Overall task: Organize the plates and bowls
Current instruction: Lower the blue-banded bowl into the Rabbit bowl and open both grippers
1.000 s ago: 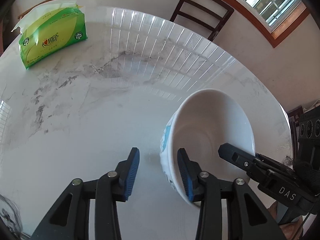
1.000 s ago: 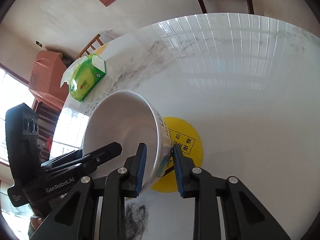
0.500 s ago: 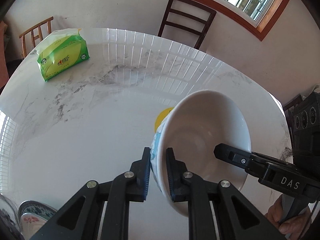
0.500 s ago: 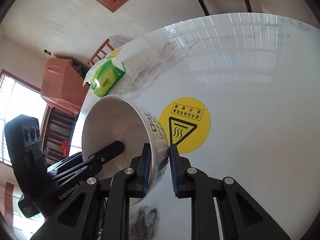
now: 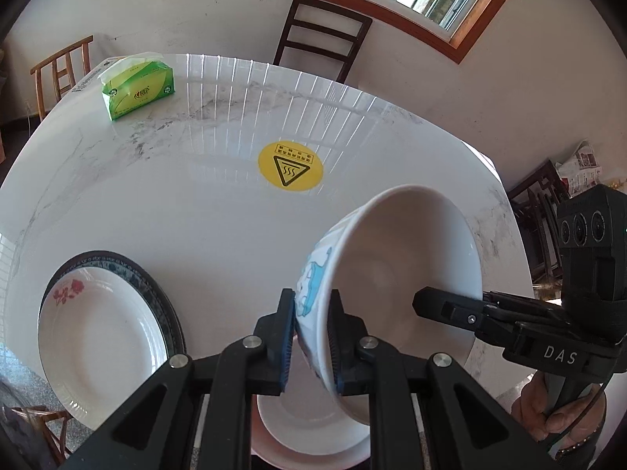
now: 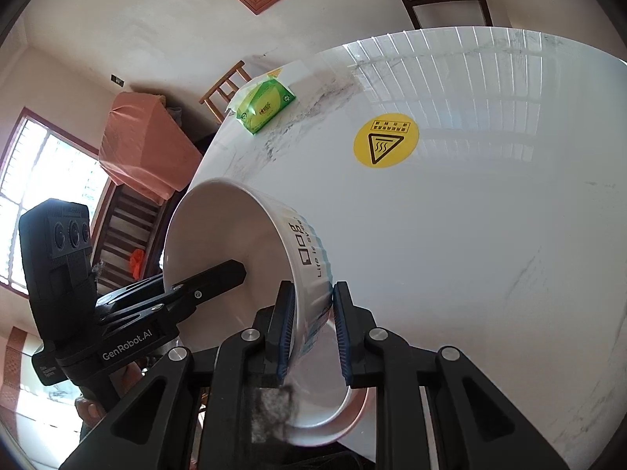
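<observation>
A white bowl (image 5: pixel 395 274) with a blue print is held up over the table, tilted. My left gripper (image 5: pixel 309 337) is shut on its near rim. My right gripper (image 6: pixel 309 329) is shut on the opposite rim of the same bowl (image 6: pixel 235 258). Each gripper shows in the other's view with one finger inside the bowl. Below the bowl lies a white plate (image 5: pixel 313 427) at the table's near edge. To the left lies a white plate with a red flower (image 5: pixel 102 337) on a dark-rimmed plate (image 5: pixel 156 293).
The round white marble table (image 5: pixel 196 203) has a yellow hot-surface sticker (image 5: pixel 290 165) at its middle and a green tissue pack (image 5: pixel 137 92) at the far left. Wooden chairs (image 5: pixel 321 35) stand around the table.
Both grippers closed on the bowl's rim, then lifted it and drew it back toward the near edge. The sticker and the plates came into view.
</observation>
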Demonstrator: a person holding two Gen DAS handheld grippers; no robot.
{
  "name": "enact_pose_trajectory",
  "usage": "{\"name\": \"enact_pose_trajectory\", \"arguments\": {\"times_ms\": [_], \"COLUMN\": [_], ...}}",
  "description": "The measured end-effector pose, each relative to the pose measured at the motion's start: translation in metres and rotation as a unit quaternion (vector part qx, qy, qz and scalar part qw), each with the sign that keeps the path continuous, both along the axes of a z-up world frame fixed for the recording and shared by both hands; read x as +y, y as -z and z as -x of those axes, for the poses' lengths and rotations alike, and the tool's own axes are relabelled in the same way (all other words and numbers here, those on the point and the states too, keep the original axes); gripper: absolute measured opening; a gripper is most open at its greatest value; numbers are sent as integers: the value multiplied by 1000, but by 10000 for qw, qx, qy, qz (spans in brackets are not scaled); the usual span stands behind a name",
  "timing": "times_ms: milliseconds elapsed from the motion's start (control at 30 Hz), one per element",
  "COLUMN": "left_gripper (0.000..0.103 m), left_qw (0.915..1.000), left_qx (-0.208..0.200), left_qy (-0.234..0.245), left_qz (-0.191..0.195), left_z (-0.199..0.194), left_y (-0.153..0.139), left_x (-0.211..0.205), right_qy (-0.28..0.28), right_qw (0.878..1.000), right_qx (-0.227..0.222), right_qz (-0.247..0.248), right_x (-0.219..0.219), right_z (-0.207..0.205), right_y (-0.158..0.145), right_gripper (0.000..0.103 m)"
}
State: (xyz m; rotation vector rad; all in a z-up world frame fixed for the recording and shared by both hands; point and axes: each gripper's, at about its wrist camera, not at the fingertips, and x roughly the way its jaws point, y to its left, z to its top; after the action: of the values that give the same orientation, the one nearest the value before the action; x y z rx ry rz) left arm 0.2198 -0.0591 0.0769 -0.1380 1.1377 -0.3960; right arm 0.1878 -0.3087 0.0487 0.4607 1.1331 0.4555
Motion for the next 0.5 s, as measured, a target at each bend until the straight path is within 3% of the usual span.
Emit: {"name": "enact_pose_trajectory", "arguments": {"times_ms": [233,500], "left_gripper": [16,16], "left_qw": [9991,9980], "left_qx": [413,617], "left_qy": [61,-23], "left_qz": [-78,-162], "left_z": [40,48], "left_y": [24,46], "left_x": [5,9], "right_qy": [-12,-2], "right_qw": [9998,9991], "right_qx": [170,244], "right_qz": [84,347], "right_x": [8,19], "right_z": [40,54], "right_y": [14,29], "right_gripper": [19,19]}}
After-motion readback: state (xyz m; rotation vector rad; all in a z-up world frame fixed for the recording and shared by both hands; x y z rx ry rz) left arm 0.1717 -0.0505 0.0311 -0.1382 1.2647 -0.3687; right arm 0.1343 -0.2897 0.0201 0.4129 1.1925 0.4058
